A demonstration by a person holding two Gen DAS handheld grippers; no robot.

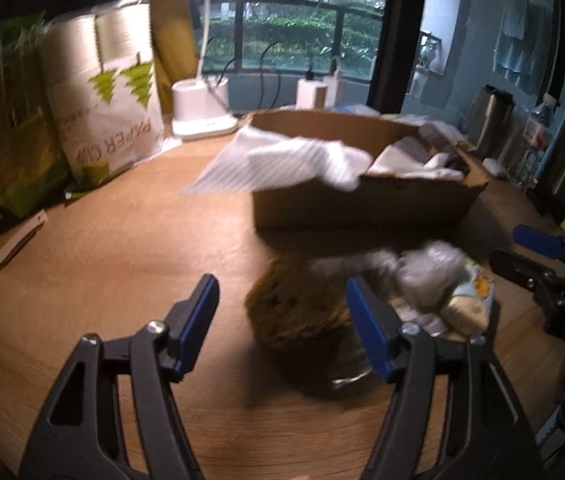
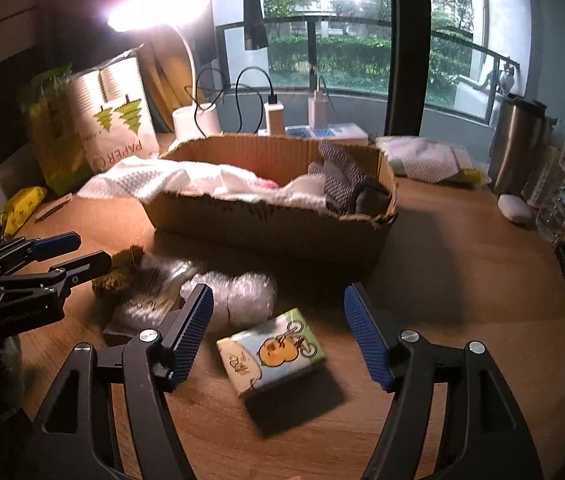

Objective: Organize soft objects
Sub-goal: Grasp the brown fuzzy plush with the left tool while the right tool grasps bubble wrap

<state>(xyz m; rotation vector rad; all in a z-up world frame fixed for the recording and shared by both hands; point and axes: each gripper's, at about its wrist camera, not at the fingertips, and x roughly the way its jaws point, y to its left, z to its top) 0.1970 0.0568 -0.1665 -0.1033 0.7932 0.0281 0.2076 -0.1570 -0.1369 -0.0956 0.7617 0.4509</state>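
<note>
Left gripper (image 1: 282,328): jaws held wide apart, nothing gripped, aimed at the brown scrubby pad (image 1: 298,308).
Loose pile: the brown scrubby pad, a bubble-wrap bundle (image 2: 234,300) and a tissue pack (image 2: 272,354) are seen lying on the table (image 2: 462,280) in front of the box.
Cardboard box (image 2: 266,224): white cloths (image 2: 170,182) and grey items are judged already stowed.
Right gripper (image 2: 278,328): jaws spread, empty, above the tissue pack.
Remaining: three loose items are judged unsorted.
</note>
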